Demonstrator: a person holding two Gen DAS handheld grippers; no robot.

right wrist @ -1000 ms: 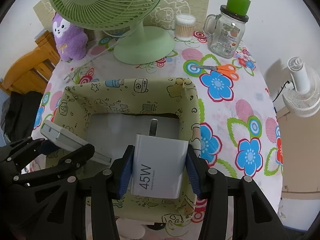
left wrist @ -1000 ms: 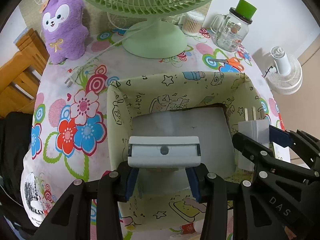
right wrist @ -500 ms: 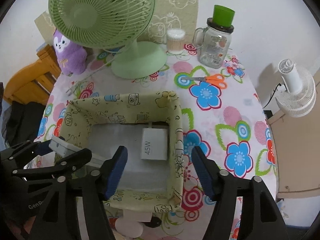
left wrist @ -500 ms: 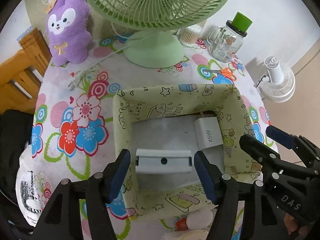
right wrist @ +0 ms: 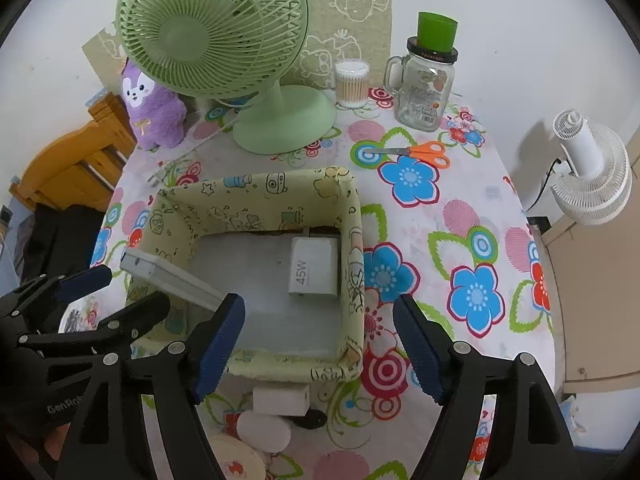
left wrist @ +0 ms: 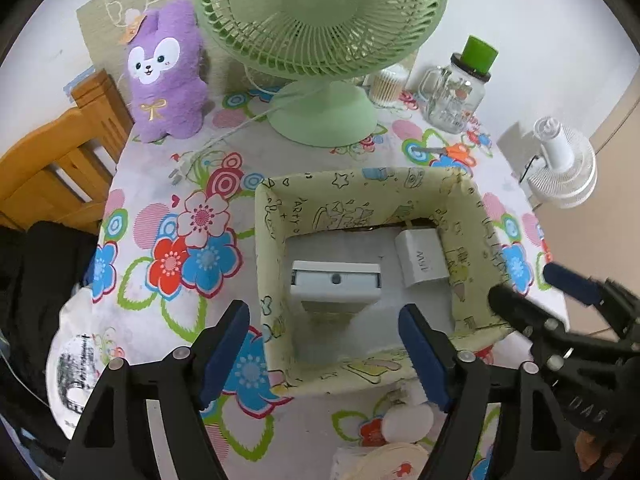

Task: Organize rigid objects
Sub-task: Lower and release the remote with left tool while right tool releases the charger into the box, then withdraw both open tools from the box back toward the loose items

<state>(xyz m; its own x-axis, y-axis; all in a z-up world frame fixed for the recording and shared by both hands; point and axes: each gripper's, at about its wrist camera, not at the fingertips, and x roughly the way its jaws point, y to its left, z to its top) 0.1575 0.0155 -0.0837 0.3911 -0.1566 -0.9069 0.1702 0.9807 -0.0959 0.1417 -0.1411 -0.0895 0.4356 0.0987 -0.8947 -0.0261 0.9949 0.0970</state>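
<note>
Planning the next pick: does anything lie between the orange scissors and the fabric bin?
Nothing visible. Only flowered tablecloth lies between the scissors and the bin, at its far right corner; the green fan's base stands off to the left.

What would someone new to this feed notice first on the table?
Probably the big green fan at the back of the flowered tablecloth, with the purple plush toy beside it. Next, the yellow cartoon-print bin in the middle, holding a white charger by its right wall and a grey-white box. Both grippers hang open above it.
</note>
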